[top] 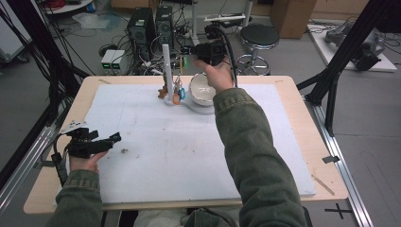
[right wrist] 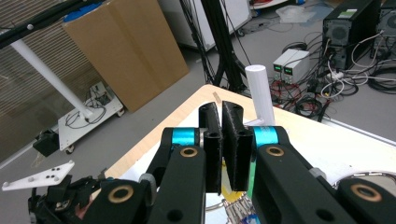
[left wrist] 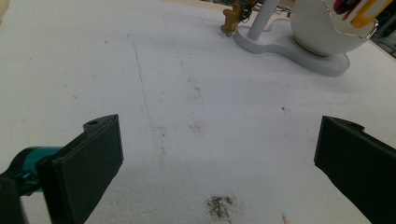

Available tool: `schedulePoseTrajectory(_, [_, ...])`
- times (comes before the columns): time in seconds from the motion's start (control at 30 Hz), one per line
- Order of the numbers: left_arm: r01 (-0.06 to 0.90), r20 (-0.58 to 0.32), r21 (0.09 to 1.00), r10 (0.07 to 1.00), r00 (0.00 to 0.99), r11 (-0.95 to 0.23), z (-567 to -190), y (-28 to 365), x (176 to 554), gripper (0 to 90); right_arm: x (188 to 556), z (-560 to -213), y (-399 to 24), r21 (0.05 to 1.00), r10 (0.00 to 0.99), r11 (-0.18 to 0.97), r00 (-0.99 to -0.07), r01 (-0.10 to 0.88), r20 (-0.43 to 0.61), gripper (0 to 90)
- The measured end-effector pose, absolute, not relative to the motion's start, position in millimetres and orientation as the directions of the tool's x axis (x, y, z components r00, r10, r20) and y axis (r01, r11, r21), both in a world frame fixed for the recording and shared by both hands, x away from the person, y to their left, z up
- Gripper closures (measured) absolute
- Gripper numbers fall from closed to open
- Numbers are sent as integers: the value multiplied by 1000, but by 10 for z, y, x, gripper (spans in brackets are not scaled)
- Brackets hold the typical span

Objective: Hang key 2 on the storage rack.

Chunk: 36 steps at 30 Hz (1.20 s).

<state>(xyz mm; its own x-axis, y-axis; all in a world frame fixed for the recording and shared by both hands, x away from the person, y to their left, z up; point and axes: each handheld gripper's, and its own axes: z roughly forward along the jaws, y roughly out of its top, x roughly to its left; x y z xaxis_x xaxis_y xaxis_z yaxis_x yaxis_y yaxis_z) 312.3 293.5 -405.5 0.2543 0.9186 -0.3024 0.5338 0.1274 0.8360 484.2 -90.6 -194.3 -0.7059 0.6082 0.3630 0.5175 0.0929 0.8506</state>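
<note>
A white stand has a flat base (top: pixel 201 108) (left wrist: pixel 285 49) and an upright post (top: pixel 166 66) (left wrist: pixel 262 18) (right wrist: pixel 259 93), and it sits at the far middle of the white mat (top: pixel 179 151). A white bowl (top: pixel 202 90) (left wrist: pixel 322 28) rests on the base. Small trinkets (top: pixel 176 92), one a brown figure (left wrist: pixel 229 21), hang by the post. My right gripper (top: pixel 189 51) (right wrist: pixel 223 114) is held above the bowl, just right of the post top. Its jaws are shut, and I see nothing between them. My left gripper (top: pixel 111 140) (left wrist: pixel 219 154) rests low near the mat's left edge, open and empty.
A dark smudge (left wrist: pixel 219 205) marks the mat just ahead of the left gripper. Beyond the table's far edge are computer towers (top: pixel 150 28), cables, a round stool (top: pixel 259 37) and a cardboard box (right wrist: pixel 126 51). Black frame struts (top: pixel 340 61) stand to the right.
</note>
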Motion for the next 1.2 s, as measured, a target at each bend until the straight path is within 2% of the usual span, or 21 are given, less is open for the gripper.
schedulePoseTrajectory(0.5, [535,-308,835,915,260,129,-4059,2940,3131,17,5049,-2066,-763,833,657,45,-644,552,391,872])
schedulePoseTrajectory(1.2, [533,-314,836,912,266,132,-4059,2941,3134,17,5285,-2327,-483,810,639,-11,-619,586,457,875])
